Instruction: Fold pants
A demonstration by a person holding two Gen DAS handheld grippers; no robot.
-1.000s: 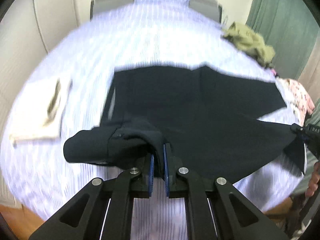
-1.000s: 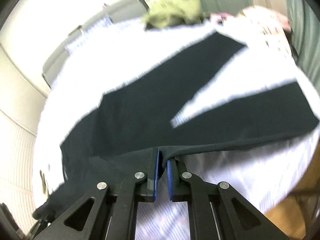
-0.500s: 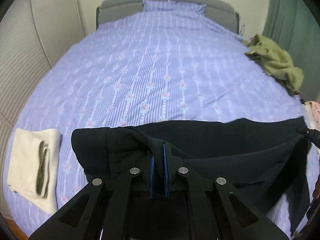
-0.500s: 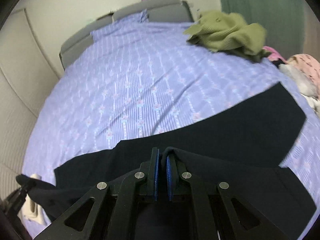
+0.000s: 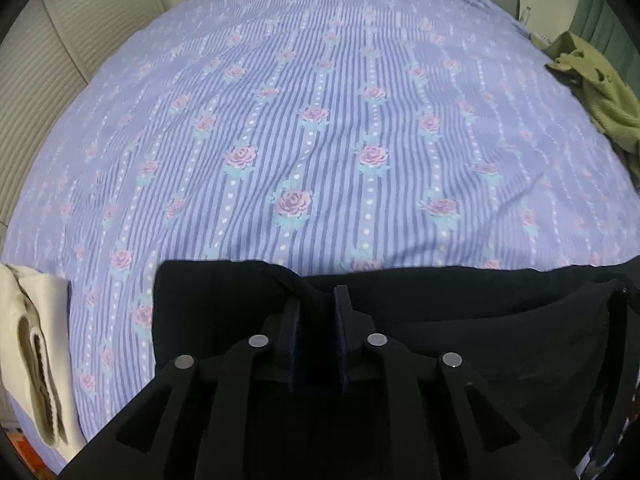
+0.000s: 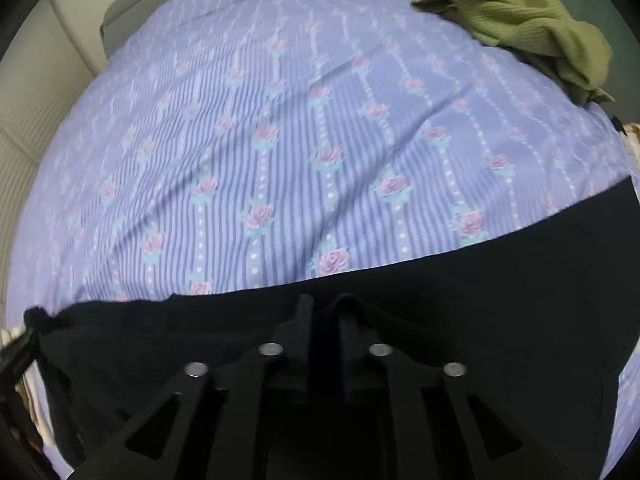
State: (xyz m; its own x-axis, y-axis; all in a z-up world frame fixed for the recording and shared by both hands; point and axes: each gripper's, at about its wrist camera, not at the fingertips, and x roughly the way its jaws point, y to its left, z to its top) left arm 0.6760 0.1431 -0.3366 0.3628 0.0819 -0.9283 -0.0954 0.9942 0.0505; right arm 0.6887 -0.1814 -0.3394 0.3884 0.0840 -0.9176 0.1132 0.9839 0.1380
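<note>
We stand at the near edge of the bed (image 5: 320, 128) with a gripper in each hand, the black pants (image 5: 460, 308) laid in a band across the flowered purple sheet just below us. The jaws of our left gripper (image 5: 316, 312) are opening, parted with a visible gap and a fold of dark cloth lying loose between them; those of our right gripper (image 6: 324, 316) are opening too, a ridge of the same cloth standing in the gap, no longer pinched. In our judgement the fold has been brought over and we are letting go, and the risk lies there: if a pad drags on the cloth as we draw away, the top layer could lift or slide and leave the edges uneven. Black cloth against black fingers also makes it hard to tell whether the fabric is truly free, so a snag could go unnoticed. The pants lie close to the mattress edge, and a pull toward us might tip part of them off. The left view alone shows a folded cream garment (image 5: 36, 356) at the bed's left side, well apart from the pants. The right view alone shows the pants' far end running up toward the right, and gives the fuller look at a crumpled green garment (image 6: 520, 20) at the far corner.
</note>
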